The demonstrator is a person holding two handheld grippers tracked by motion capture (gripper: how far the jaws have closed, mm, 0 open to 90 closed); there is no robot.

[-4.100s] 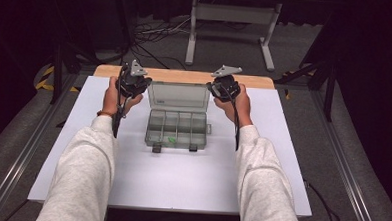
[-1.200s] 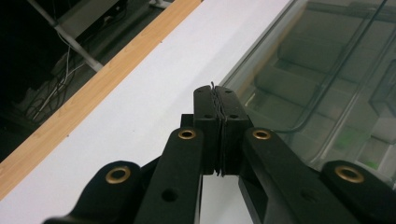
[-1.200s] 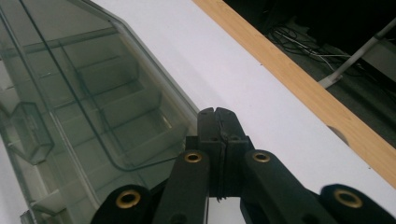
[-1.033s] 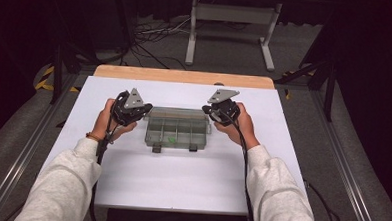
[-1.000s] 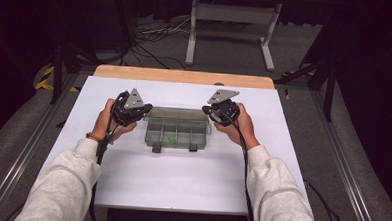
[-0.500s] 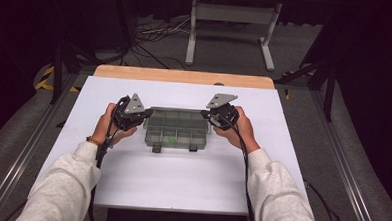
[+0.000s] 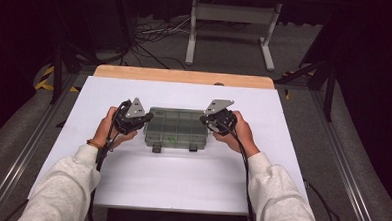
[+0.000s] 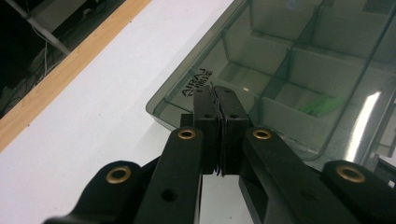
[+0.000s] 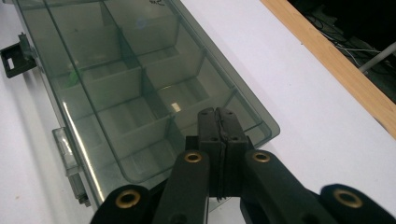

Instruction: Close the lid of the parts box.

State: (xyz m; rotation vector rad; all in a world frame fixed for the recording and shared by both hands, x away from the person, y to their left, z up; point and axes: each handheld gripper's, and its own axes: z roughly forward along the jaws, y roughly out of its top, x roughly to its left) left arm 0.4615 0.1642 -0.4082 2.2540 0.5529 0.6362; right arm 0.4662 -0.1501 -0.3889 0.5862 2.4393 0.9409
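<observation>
Organizer box [image 7: 176,128] between both closed grippers

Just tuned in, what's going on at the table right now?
A person holds one set of tongs in each hand, the left tongs and right tongs both shut, their tips resting on the closed lid of a smoky clear compartment box on the white table. A small green item lies in one compartment.
</observation>
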